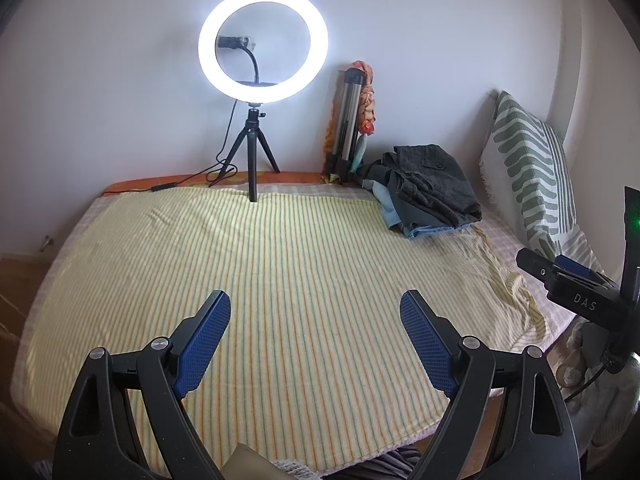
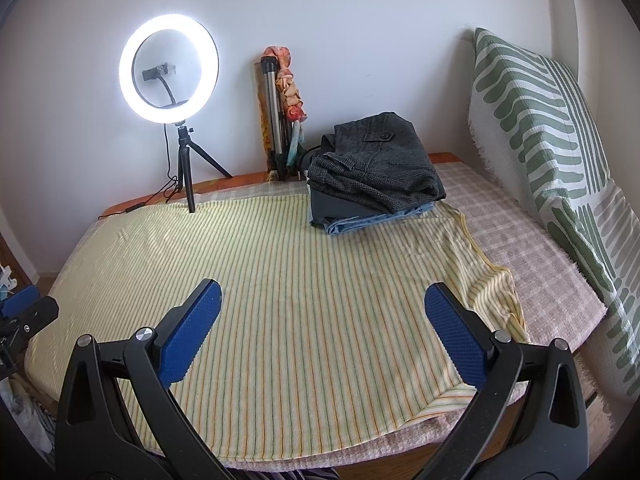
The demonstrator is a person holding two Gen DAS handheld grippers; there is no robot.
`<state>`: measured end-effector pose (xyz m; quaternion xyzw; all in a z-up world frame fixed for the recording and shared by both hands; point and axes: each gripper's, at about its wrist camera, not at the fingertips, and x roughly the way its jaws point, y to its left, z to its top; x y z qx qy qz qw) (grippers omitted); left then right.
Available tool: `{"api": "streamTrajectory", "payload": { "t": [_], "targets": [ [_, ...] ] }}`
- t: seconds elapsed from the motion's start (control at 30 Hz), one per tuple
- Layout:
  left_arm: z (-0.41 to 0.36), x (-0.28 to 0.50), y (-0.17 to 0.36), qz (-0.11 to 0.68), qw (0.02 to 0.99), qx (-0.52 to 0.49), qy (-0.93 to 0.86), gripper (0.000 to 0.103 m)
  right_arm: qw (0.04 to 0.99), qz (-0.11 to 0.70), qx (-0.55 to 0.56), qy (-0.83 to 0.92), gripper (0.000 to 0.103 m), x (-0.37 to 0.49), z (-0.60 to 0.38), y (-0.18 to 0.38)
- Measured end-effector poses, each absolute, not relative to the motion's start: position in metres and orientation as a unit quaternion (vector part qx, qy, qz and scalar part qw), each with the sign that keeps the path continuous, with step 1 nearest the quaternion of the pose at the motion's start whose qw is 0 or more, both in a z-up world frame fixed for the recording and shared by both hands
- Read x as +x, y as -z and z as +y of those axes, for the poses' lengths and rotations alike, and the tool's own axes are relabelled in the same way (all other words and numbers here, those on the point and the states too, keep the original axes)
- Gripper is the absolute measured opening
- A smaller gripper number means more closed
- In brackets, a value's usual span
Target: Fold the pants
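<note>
A stack of folded pants (image 1: 428,188) lies at the far right of the bed, dark grey pair on top, dark and light blue ones beneath; it also shows in the right wrist view (image 2: 376,178). My left gripper (image 1: 316,304) is open and empty above the near part of the yellow striped cloth (image 1: 260,272). My right gripper (image 2: 322,294) is open and empty above the same cloth (image 2: 280,272). The right gripper also shows at the right edge of the left wrist view (image 1: 576,280). Both grippers are well short of the stack.
A lit ring light (image 1: 263,44) on a small tripod (image 1: 253,152) stands at the far edge, its cable trailing left. A folded tripod with a scarf (image 1: 352,120) leans on the wall. A green-patterned pillow (image 2: 540,152) stands at the right. Pink checked bedding (image 2: 532,256) shows beside the cloth.
</note>
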<state>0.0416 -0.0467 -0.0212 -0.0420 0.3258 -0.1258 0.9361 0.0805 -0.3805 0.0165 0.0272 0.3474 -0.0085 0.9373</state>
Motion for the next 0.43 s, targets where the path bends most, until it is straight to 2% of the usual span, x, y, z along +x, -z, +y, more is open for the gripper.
{"api": "streamTrajectory", "payload": {
  "t": [0.43],
  "targets": [
    [-0.0454,0.0427,0.0236,0.318,0.939,-0.042,0.126,0.088,0.936,0.352,0.028,0.005,0.103,0.0850,-0.3812,-0.0099]
  ]
}}
